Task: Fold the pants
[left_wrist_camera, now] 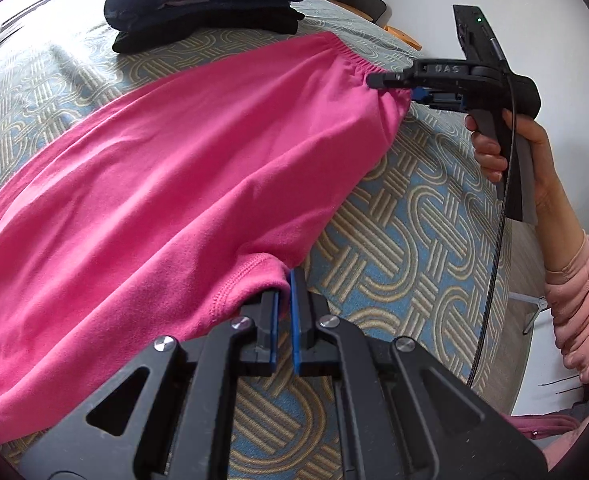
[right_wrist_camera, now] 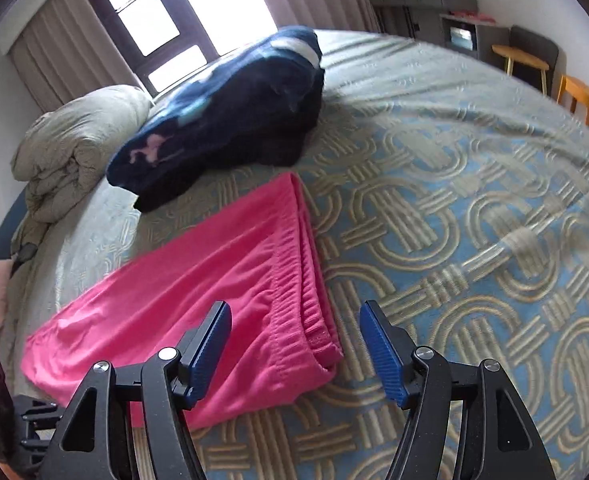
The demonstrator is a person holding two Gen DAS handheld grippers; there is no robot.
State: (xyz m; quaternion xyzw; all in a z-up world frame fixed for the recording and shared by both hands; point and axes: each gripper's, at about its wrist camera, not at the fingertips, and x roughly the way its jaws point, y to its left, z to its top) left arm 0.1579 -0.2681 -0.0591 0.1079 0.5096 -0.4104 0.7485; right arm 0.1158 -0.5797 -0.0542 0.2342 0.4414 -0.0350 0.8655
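Left jaws pinched on a hem, right jaws open over the waistband.

The left gripper [left_wrist_camera: 284, 300] clamps the hem of the pink pants [left_wrist_camera: 166, 152]; the right gripper [right_wrist_camera: 294, 344] stands about half open, its jaws either side of the waistband corner, not pressing it. The pants lie doubled lengthwise, leg on leg, smooth and soft, across the patterned bedspread [right_wrist_camera: 454, 220] near its front edge, just beside a folded dark stack [right_wrist_camera: 222, 120]. Folding them across seems still undone.

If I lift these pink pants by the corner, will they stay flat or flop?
Likely flop: the pink pants drape and crease softly on the bedspread. Probably light, since the left gripper pinches just a hem corner. The gathered waistband looks bulkier and may sag.
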